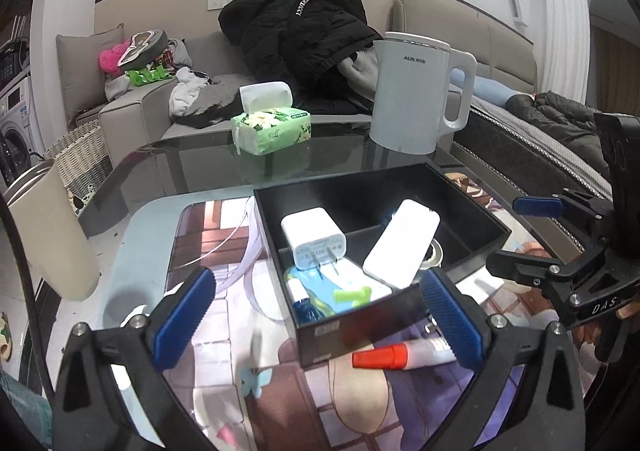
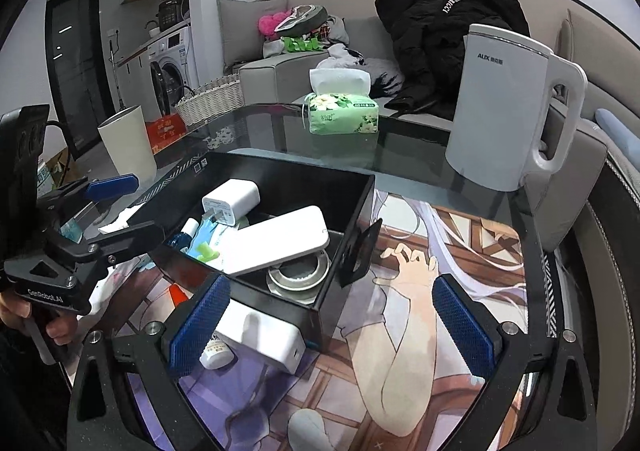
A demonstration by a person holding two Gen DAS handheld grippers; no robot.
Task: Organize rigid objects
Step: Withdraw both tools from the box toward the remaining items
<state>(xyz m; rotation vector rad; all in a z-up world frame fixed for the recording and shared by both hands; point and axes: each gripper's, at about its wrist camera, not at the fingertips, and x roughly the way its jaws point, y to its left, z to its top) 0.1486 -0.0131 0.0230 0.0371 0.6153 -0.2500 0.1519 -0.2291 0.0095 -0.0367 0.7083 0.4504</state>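
Right now I see both grippers spread wide, left gripper (image 1: 316, 317) and right gripper (image 2: 332, 327), neither grasping anything. Between them the black organizer box (image 1: 476, 211) on the printed mat (image 2: 440, 291) holds a white charger (image 1: 312, 237), a white power bank (image 1: 402, 243), a blue bottle (image 1: 306, 305) and a metal disc (image 2: 298, 277). Outside lie a red-capped tube (image 1: 400, 356) and a white pill bottle (image 2: 216, 351).

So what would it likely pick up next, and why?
Probably the left gripper closes on the red-capped tube: it lies on the mat just outside the black box, right by the open, empty jaws, while other items already sit inside.
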